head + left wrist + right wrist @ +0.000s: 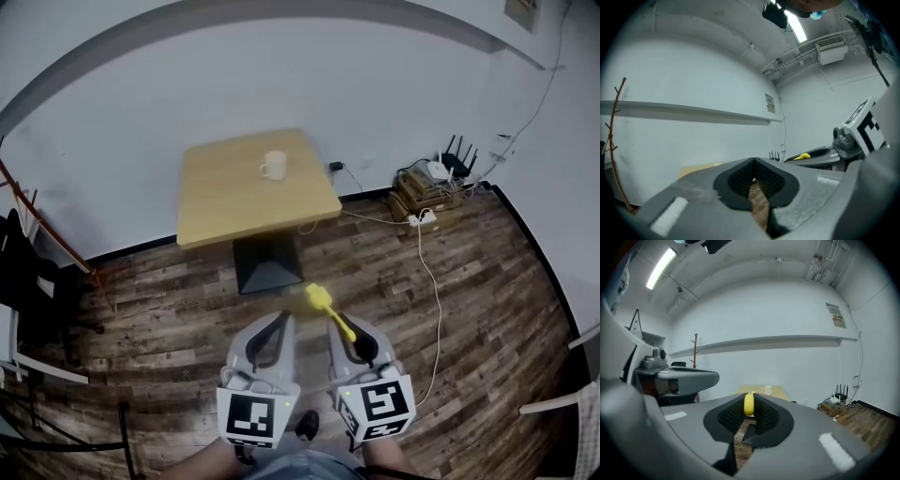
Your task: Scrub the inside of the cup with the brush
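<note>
One white cup [273, 166] stands upright on the light wooden table [220, 202], toward the table's far side, with its handle to the left in the head view. Nothing touches it. Both grippers are well apart from the table, low over the floor and side by side in front of the person.

Brush [323, 305]: yellow, clamped between the jaws of the right gripper [748, 414]. The pads press on it from both sides. In the head view its free end sticks out past the jaw tips, angled toward the table.

Left gripper [753, 177]: jaws closed, tips together, nothing between them. Only floor planks show through the slit below the tips.

Table: square top on a dark pedestal base [267, 264]. It carries only the cup.

Surroundings: dark wood-plank floor [469, 328] and a white wall behind the table. A router with antennas [457, 157] sits on a low stack by the wall, to the right of the table. A white cable [433, 281] trails from there across the floor. A thin coat stand [695, 357] is by the wall, left of the table in the right gripper view.
</note>
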A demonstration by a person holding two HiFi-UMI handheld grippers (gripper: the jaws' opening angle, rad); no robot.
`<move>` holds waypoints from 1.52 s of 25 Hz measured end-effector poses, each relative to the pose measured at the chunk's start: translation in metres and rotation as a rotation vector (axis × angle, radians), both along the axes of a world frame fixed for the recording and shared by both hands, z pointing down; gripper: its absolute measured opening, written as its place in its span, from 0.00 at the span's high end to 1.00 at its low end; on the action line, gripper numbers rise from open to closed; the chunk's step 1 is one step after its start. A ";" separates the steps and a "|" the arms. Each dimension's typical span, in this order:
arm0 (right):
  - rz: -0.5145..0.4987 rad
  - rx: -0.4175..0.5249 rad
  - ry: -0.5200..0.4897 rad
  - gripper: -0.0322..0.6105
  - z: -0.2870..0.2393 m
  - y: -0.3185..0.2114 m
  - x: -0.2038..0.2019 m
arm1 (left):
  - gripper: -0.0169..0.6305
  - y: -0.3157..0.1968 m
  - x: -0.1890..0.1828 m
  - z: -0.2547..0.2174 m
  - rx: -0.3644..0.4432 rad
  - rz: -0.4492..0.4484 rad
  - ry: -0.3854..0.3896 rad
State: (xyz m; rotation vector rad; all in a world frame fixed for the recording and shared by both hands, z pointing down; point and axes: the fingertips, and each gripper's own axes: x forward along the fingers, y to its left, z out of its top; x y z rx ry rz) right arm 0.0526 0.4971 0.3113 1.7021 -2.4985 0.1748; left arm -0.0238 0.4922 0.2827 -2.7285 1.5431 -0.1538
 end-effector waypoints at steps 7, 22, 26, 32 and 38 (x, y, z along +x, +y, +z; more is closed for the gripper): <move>0.023 -0.020 -0.040 0.89 0.014 -0.010 0.023 | 0.94 -0.011 0.006 0.012 -0.024 -0.014 -0.032; -0.020 -0.083 -0.048 0.89 0.036 -0.146 0.011 | 0.94 -0.158 -0.005 0.029 -0.050 -0.026 0.017; -0.026 -0.109 -0.031 0.89 0.031 -0.196 -0.001 | 0.94 -0.207 -0.011 0.032 -0.058 -0.010 0.016; -0.033 -0.047 -0.008 0.89 0.013 -0.267 -0.015 | 0.94 -0.270 -0.017 0.026 -0.042 0.021 0.020; -0.030 -0.010 0.028 0.89 -0.004 -0.303 -0.019 | 0.94 -0.310 -0.022 0.022 -0.015 0.031 0.021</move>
